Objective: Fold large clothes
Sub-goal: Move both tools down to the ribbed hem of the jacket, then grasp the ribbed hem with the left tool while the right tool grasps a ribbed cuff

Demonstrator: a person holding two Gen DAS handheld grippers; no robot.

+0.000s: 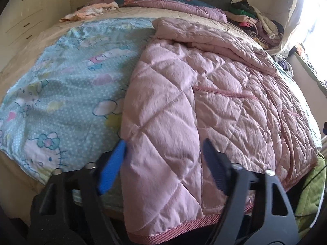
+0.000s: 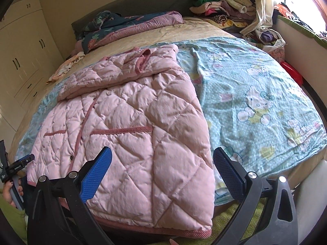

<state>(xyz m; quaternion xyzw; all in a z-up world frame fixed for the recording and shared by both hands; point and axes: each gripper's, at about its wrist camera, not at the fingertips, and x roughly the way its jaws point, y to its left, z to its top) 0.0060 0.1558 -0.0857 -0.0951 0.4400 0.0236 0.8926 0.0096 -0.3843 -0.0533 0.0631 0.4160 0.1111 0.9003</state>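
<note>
Jacket (image 2: 130,122): pink, quilted, darker pink trim at hem, pockets and front edge. Lies flat on the sheet (image 2: 255,94), hem toward the near bed edge and hanging slightly over it, collar toward the headboard. One sleeve is folded across the upper body. In the left wrist view the jacket (image 1: 184,106) fills the centre and right, with its near left edge between the fingers.

Sheet: light blue, cartoon cat print, spread over the bed under the jacket; bare on the far side in each view (image 1: 61,85).

Left gripper (image 1: 163,159): jaws spread wide, holding nothing; hovers at the jacket's near corner, blue pad on one finger. Also visible at the left edge of the right wrist view (image 2: 18,167), held in a hand.

Right gripper (image 2: 163,169): jaws spread wide, nothing between the pads; positioned over the jacket's hem at its right side.

Quilt (image 2: 126,24): dark floral with mauve lining, bunched near the headboard.

Clothes pile (image 2: 224,4): mixed garments heaped at the far corner by the window.

Wardrobe (image 2: 24,47): cream doors with dark handles, beside the bed.
</note>
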